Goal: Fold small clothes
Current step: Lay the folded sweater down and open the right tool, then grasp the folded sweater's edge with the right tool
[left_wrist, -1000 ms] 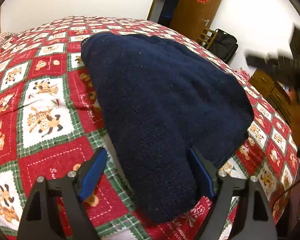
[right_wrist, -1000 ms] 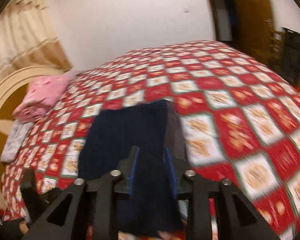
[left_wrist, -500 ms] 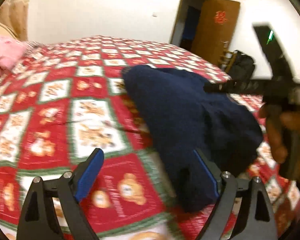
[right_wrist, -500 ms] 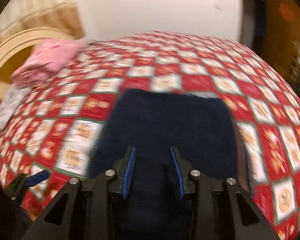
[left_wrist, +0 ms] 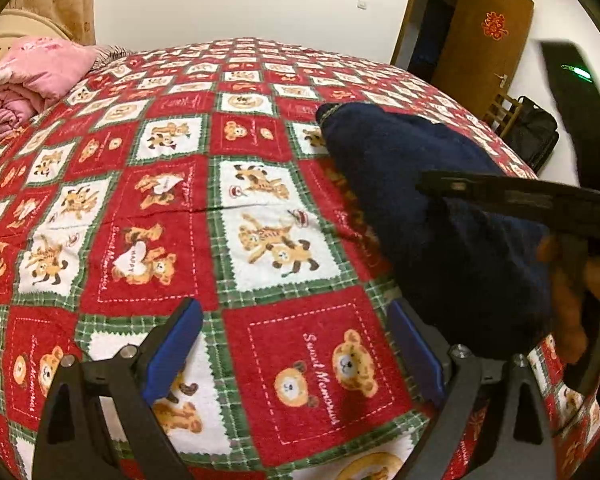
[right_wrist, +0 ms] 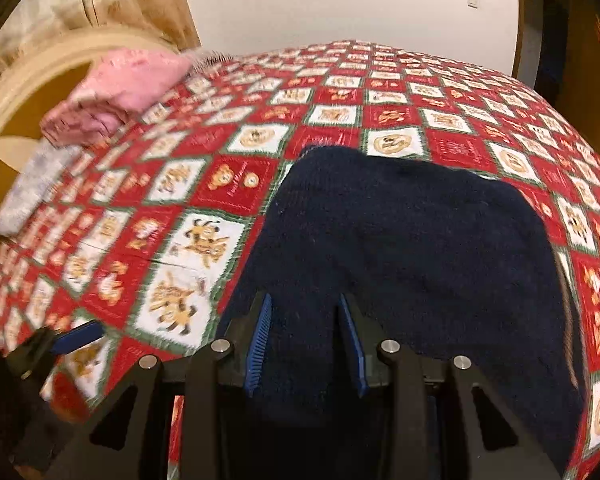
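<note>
Red, white and green patchwork bedding printed with bears covers the bed that fills both views. Nearest in the left wrist view, the left tongs stand at the bottom of the frame with their blue pads spread wide and nothing but the bedspread between them; the right-hand pad sits just beside the near edge of the dark navy knitted garment. That garment lies on the bed in the right half of this frame, bunched into a mound. In front of it, at the right edge, the right tongs cross the frame, blurred, with a hand on the handle below. In the right wrist view the right tongs sit at the bottom centre, set narrow, with navy knit filling the gap between the blue pads; whether the pads press on it I cannot tell. The garment spreads from there up to mid-frame. Farther off, a folded pink quilt rests at the upper left by a curved cream headboard, and a brown door stands open at the upper right of the left view.
</note>
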`<state>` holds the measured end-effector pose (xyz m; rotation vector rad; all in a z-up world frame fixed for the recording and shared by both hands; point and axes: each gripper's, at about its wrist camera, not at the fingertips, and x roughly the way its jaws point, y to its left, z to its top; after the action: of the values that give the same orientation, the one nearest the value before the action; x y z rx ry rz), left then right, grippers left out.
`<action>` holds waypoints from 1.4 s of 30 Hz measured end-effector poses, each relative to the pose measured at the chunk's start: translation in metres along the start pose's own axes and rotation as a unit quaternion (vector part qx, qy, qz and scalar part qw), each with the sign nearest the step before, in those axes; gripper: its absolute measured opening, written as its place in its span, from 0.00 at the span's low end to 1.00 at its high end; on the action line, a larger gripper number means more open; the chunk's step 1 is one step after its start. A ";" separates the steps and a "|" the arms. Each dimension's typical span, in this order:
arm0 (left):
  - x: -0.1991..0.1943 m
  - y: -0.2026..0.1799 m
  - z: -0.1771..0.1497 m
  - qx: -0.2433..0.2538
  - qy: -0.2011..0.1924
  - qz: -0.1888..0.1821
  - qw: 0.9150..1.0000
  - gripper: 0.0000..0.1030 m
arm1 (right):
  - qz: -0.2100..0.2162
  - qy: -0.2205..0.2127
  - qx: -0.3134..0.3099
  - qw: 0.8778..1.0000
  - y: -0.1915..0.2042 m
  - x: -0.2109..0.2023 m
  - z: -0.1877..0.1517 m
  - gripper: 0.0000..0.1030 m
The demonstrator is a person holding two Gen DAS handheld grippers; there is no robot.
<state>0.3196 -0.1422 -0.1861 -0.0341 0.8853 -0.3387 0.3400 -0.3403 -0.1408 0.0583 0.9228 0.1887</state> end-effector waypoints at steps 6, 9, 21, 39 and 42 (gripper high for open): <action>0.003 -0.011 0.004 0.006 0.006 0.000 1.000 0.93 | -0.075 -0.031 0.003 0.997 -0.046 -0.034 -0.026 0.35; 0.006 -0.023 0.009 0.015 0.005 -0.001 1.000 0.93 | -0.103 -0.029 0.033 0.994 -0.080 -0.042 -0.038 0.35; 0.052 -0.090 0.044 0.071 0.021 0.008 0.997 0.93 | -0.055 -0.022 0.040 0.997 -0.114 -0.037 -0.060 0.39; 0.069 -0.067 0.063 0.037 0.045 -0.037 0.998 1.00 | 0.072 -0.037 0.247 0.966 -0.223 -0.040 -0.050 0.70; 0.073 -0.061 0.059 0.035 0.046 -0.057 0.997 1.00 | 0.098 -0.012 0.257 0.961 -0.224 -0.020 -0.052 0.70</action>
<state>0.3902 -0.2282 -0.1935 -0.0052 0.9639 -0.4808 0.3173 -0.5659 -0.1854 0.6331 0.9220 0.1263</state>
